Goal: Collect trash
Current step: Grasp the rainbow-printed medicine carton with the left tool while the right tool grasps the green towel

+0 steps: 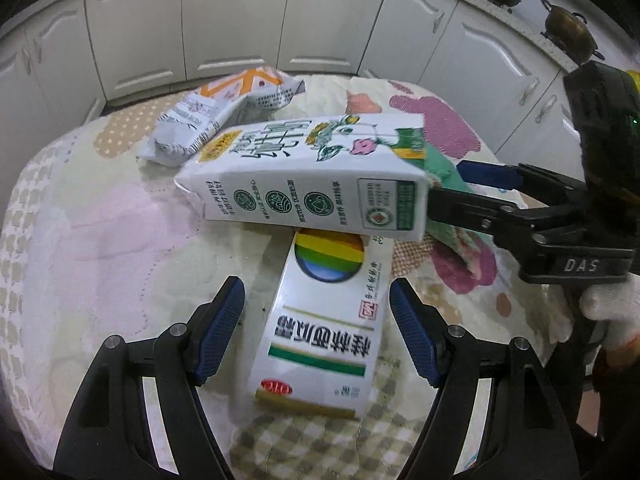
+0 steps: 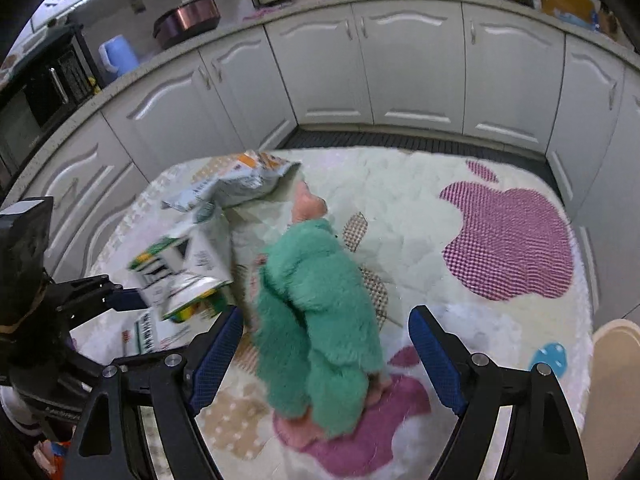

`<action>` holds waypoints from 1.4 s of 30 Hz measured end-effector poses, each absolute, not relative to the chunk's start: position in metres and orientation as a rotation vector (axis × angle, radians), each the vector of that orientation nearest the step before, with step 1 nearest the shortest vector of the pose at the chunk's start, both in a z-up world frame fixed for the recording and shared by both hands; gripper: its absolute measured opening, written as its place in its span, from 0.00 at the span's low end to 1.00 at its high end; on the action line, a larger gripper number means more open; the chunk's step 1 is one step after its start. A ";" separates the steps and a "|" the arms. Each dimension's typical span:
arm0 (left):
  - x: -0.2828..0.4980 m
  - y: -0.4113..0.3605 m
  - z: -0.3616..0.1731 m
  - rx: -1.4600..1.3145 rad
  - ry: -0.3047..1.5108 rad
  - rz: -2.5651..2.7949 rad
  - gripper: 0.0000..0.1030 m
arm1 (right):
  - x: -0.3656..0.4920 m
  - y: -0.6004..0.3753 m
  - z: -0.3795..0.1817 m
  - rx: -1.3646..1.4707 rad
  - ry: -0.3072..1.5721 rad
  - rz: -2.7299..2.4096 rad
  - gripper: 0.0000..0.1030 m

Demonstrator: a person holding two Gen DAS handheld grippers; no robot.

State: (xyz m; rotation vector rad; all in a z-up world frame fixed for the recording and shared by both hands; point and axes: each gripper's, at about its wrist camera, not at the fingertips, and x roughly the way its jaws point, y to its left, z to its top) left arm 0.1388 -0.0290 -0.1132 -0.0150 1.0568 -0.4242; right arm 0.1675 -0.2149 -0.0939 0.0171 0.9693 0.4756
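Note:
In the left wrist view my left gripper point(image 1: 316, 320) is open, its blue pads either side of a white medicine box point(image 1: 320, 328) with a rainbow disc that lies on the quilted table cover point(image 1: 100, 220). A white milk carton point(image 1: 308, 176) lies tilted across the box's far end. A crumpled snack bag point(image 1: 224, 116) lies behind it. My right gripper point(image 2: 326, 348) is open around a green plush toy point(image 2: 316, 312) lying on the cover. It also shows in the left wrist view point(image 1: 476, 184), beside the carton's right end. The carton point(image 2: 184, 268) and bag point(image 2: 240, 180) appear left of the toy.
White kitchen cabinets point(image 2: 400, 72) ring the table. Pots point(image 1: 568, 28) stand on the counter. A microwave point(image 2: 36, 104) is at the left. A large purple patch point(image 2: 508, 240) marks the cover's right side. A pale chair back point(image 2: 612, 380) is at the right edge.

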 end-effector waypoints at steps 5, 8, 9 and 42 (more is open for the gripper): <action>0.141 -0.032 -0.117 -0.004 1.049 -0.417 0.71 | 0.167 -0.220 -0.099 0.074 0.967 0.509 0.39; 0.139 -0.033 -0.117 -0.006 1.043 -0.436 0.53 | 0.155 -0.224 -0.094 0.070 0.939 0.512 0.35; 0.139 -0.037 -0.116 -0.003 1.046 -0.437 0.51 | 0.148 -0.227 -0.091 0.068 0.931 0.512 0.34; 0.042 -0.075 -0.117 -0.033 1.047 -0.457 0.62 | 0.049 -0.268 -0.104 0.098 0.955 0.390 0.48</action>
